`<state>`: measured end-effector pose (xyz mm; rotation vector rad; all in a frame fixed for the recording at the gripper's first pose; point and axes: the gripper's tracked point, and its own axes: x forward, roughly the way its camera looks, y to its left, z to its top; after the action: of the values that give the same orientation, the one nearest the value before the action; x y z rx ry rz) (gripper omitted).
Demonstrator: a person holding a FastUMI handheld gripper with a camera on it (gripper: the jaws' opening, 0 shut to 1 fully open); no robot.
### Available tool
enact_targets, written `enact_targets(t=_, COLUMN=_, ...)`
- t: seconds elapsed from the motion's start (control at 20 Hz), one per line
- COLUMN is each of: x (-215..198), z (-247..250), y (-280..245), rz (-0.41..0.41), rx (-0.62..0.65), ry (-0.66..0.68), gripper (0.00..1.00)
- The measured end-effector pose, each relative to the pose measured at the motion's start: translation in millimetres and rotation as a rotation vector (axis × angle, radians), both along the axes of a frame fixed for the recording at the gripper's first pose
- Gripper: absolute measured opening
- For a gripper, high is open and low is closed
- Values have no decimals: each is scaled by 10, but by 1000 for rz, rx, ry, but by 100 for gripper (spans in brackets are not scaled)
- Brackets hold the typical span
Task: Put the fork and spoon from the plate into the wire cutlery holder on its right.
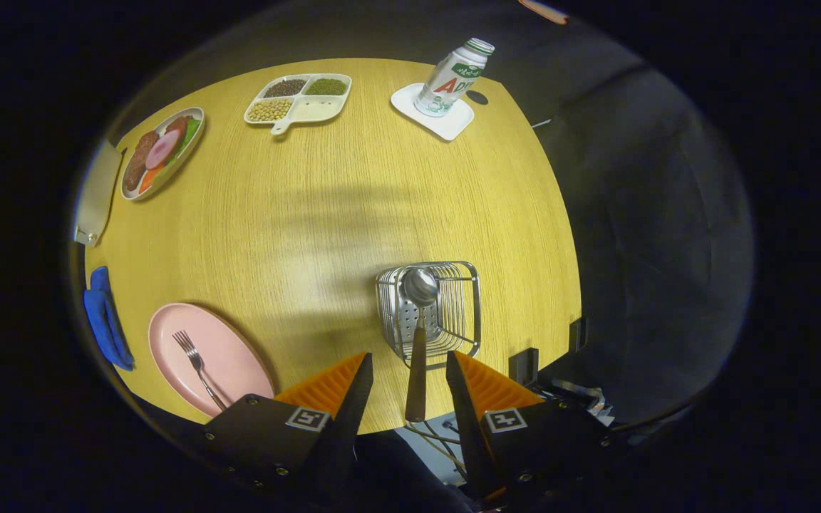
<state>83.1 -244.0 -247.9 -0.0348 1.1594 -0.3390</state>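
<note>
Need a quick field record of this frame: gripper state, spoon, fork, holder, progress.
gripper: jaws open, spread either side of the spoon handle, not pressing it
spoon: bowl inside the holder, handle sticking out back between the jaws
fork: lying on the pink plate, left of the holder
wire cutlery holder: on the wooden table, just ahead of the jaws
progress: spoon in the holder, fork not yet moved
other items: divided tray, food plate, bottle on a white coaster, blue cloth
</note>
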Motion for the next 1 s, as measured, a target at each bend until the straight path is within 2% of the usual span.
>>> enact_targets(t=0.25, x=9, z=128, y=238, rz=47, rx=-39, ry=-21, gripper=64)
enact_targets(t=0.45, x=35, z=141, y=622, rz=109, rx=-56, ry=-25, gripper=64)
enact_targets(t=1.0, x=-109, z=-250, y=1970, rz=367, rx=-63, ry=-3, gripper=64)
